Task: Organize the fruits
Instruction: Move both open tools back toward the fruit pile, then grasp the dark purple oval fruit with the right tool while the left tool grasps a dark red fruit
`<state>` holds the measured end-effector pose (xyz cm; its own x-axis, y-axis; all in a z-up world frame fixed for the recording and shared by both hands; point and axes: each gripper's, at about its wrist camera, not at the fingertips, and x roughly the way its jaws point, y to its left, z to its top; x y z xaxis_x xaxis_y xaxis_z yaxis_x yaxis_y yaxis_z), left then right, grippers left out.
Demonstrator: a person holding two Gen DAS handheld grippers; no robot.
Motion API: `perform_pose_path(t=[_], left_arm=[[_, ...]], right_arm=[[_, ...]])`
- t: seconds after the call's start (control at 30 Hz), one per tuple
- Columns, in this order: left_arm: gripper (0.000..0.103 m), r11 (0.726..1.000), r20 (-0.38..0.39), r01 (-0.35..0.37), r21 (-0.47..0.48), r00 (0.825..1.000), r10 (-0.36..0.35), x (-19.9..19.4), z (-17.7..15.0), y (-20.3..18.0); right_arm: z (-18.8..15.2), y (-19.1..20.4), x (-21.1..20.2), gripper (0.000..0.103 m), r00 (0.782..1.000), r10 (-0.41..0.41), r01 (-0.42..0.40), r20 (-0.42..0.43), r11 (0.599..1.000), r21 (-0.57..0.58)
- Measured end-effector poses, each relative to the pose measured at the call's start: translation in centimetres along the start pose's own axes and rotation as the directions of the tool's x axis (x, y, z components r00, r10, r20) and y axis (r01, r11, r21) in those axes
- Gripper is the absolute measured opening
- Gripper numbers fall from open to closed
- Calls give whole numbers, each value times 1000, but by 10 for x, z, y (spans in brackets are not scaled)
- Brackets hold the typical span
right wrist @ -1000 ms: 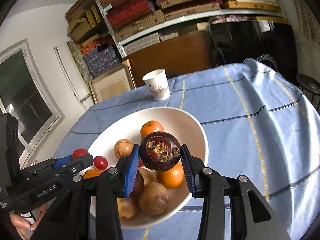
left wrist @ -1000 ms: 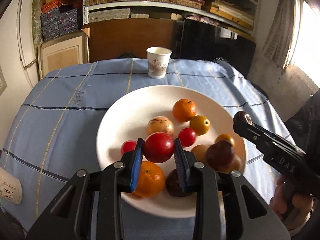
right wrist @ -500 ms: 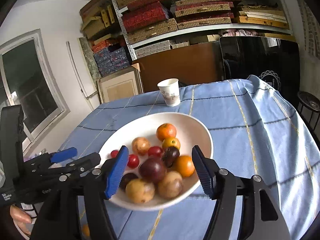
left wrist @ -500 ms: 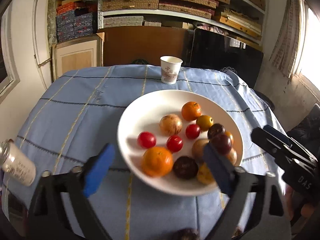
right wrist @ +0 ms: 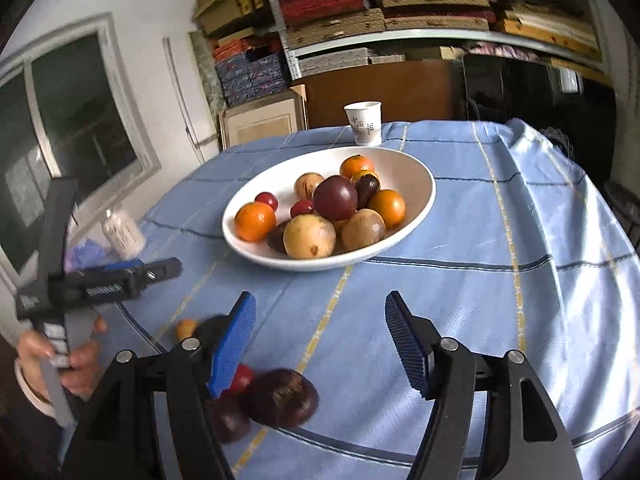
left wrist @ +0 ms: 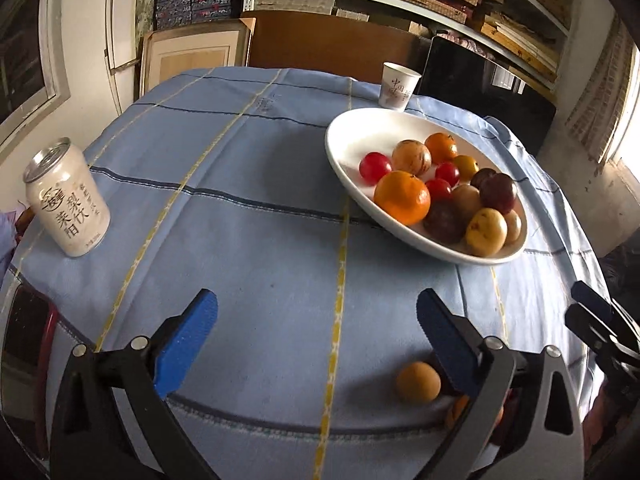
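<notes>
Between picks: left gripper (left wrist: 316,334) and right gripper (right wrist: 320,342) both spread, empty. Next, closing on dark fruit (right wrist: 282,398) at lower left, then bowl (right wrist: 416,204).

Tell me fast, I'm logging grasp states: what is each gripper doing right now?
Left gripper: open, holding nothing.
Right gripper: open, holding nothing.

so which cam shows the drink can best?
Left wrist. The can stands upright at the table's left edge, sharp and unobstructed, with its label print and top visible. In the right wrist view the can is small and motion-blurred, beyond the left gripper, with its print unreadable.
</notes>
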<state>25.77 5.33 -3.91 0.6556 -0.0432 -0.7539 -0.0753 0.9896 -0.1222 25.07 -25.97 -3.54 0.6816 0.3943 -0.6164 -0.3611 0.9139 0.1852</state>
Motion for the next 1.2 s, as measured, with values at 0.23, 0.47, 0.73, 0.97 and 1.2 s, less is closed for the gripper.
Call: perform_pose_path(t=[0.23, 0.47, 0.73, 0.97, 1.2], left_arm=[[98, 999, 10, 6, 50, 1000, -6, -10, -5, -9], [98, 999, 3, 8, 50, 1000, -8, -13, -8, -10], [98, 999, -10, 0, 44, 1000, 0, -13, -11, -5], [98, 999, 0, 0, 53, 1000, 0, -16, -15, -5], [98, 999, 10, -8, 52, 1000, 8, -19, -15, -5]], right_arm=[[-14, 7, 10, 64, 990, 21, -34, -137, 995, -98], [-29, 22, 5, 64, 982, 50, -83, -181, 980, -179], [-33, 29, 0, 64, 982, 34, -77, -188, 971, -225], [-36, 27, 4, 62, 977, 30, -79, -211, 970, -230], [-38, 37, 14, 47, 968, 75, -130, -240, 966, -223]])
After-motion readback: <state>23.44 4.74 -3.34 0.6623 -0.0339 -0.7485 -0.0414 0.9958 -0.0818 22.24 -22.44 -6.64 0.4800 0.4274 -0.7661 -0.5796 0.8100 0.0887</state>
